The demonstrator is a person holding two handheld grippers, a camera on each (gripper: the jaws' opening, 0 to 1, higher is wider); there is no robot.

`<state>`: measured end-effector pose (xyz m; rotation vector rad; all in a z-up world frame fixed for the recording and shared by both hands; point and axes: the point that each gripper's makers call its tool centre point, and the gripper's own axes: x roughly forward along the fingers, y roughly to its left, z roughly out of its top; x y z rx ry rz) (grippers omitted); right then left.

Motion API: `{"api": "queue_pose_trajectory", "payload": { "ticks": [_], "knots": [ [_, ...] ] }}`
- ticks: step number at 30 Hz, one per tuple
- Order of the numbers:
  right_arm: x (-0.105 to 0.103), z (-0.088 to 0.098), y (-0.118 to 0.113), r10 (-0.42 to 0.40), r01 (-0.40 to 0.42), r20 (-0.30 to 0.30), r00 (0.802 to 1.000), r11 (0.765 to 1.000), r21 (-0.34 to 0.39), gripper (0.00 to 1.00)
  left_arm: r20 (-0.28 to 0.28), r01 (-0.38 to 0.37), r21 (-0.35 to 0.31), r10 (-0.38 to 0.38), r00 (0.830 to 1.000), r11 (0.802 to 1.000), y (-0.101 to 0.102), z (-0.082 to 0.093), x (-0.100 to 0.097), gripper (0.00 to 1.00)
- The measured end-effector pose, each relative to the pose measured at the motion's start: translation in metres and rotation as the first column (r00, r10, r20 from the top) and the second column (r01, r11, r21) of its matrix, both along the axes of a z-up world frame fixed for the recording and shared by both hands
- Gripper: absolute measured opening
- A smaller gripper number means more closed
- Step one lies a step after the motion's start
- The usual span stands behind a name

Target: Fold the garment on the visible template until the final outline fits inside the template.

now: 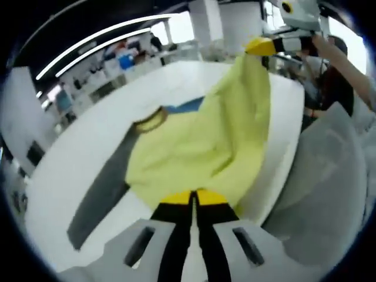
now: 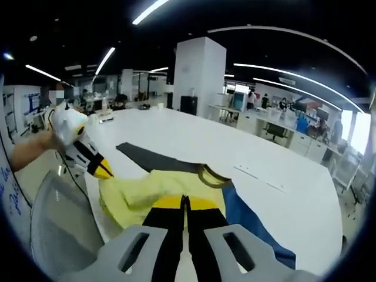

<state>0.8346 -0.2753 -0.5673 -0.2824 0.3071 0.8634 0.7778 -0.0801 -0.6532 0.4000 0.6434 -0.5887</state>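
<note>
Both grippers, L [image 1: 192, 197] & R [image 2: 184, 201], clamped on yellow garment [image 1: 205, 141], lifted above table [image 1: 76, 158]

Your left gripper [image 1: 192, 198] has its jaws closed on the near edge of the yellow garment [image 1: 205, 144], which is lifted off the white table [image 1: 88, 158]. Your right gripper [image 1: 262, 46] pinches its far end, top right. A dark grey template [image 1: 103, 188] lies left of the garment, with blue fabric [image 1: 185, 106] just beyond.
</note>
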Motion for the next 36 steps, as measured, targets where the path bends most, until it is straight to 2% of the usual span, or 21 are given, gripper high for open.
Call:
{"api": "queue_pose_trajectory", "payload": {
  "ticks": [3, 5, 10, 14, 18, 29, 36],
  "knots": [
    [0.000, -0.001, -0.003, -0.011, 0.011, -0.006, 1.000, 1.000, 0.004, 0.01, 0.034, -0.020, -0.019, 0.020, 0.999, 1.000, 0.010, 0.014, 0.005, 0.00],
    [0.001, -0.002, -0.003, -0.015, 0.015, -0.008, 1.000, 1.000, 0.008, 0.01, 0.036, -0.026, -0.027, 0.027, 0.999, 0.999, 0.012, 0.017, 0.008, 0.00],
    [0.010, -0.004, -0.002, -0.023, 0.023, -0.008, 1.000, 1.000, 0.012, 0.01, 0.083, -0.039, -0.035, 0.042, 0.996, 0.999, 0.019, 0.028, 0.033, 0.00],
    [0.020, -0.014, -0.004, -0.040, 0.040, -0.027, 0.999, 0.999, 0.006, 0.01, 0.090, -0.047, -0.044, 0.051, 0.995, 0.998, 0.021, 0.028, 0.052, 0.00],
    [0.029, -0.028, -0.008, -0.058, 0.058, -0.057, 0.997, 0.998, -0.007, 0.01, 0.082, -0.044, -0.032, 0.046, 0.996, 0.999, 0.022, 0.024, 0.068, 0.00],
    [0.053, -0.060, -0.016, -0.091, 0.087, -0.118, 0.989, 0.995, -0.040, 0.01, -0.016, -0.026, -0.010, 0.026, 1.000, 1.000, 0.016, -0.011, 0.103, 0.00],
    [0.068, -0.086, -0.023, -0.114, 0.104, -0.165, 0.980, 0.992, -0.069, 0.01, -0.051, -0.020, 0.004, 0.020, 0.998, 1.000, 0.013, -0.030, 0.119, 0.00]
  ]
}}
